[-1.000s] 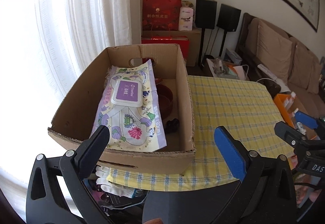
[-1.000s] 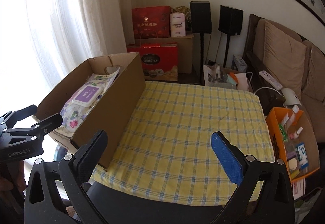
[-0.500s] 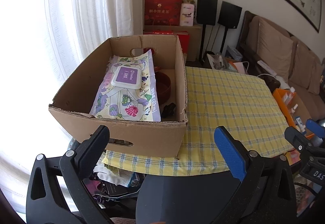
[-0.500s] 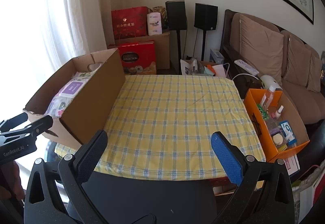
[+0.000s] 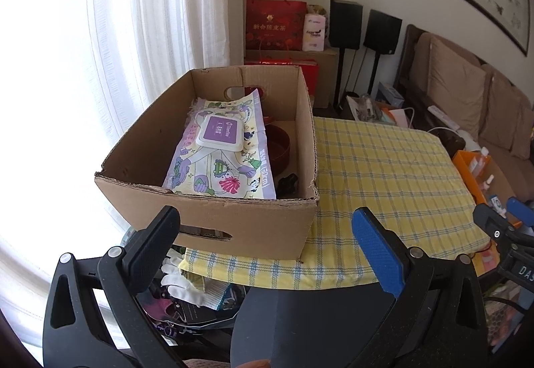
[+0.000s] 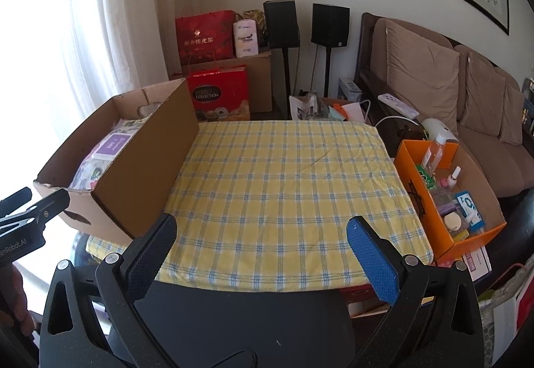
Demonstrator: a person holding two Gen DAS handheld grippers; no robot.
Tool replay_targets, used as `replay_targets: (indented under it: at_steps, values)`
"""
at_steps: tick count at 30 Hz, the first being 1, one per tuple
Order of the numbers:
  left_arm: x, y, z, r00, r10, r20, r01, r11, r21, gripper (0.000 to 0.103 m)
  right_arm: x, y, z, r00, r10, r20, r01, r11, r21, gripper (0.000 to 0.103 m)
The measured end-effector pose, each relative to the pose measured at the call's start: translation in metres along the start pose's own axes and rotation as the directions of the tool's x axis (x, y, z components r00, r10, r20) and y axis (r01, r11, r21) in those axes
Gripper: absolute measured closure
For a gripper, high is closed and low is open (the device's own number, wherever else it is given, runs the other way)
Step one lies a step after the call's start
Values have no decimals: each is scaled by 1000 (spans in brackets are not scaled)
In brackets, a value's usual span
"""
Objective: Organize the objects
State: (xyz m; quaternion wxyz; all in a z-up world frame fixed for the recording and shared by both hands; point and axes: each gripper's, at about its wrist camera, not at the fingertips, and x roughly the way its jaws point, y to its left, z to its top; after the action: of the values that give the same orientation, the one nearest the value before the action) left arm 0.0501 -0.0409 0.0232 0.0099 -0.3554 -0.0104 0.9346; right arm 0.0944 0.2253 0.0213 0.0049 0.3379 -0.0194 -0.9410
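Two grippers have drawn back from the cardboard box (image 5: pixel 213 211), which now sits smaller, at centre-left of the left wrist view, on the left edge of the yellow checked tablecloth (image 6: pixel 287 187). Inside it lie a wet-wipes pack (image 5: pixel 222 151), a dark red bowl (image 5: pixel 278 147) and a small black item. Left gripper (image 5: pixel 267 234) and right gripper (image 6: pixel 262 244) are both spread wide, holding nothing. With the cloth bare, the sorting looks finished, or the orange box (image 6: pixel 447 244) at lower right comes next.
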Motion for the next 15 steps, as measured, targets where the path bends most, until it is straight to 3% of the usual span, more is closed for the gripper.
replay_targets:
  at_steps: [15]
  values:
    - [3, -1, -1, 1000, -2, -23, 3, 1000, 6, 0, 0, 2, 1, 1000, -1, 1, 1, 1000, -7, 0]
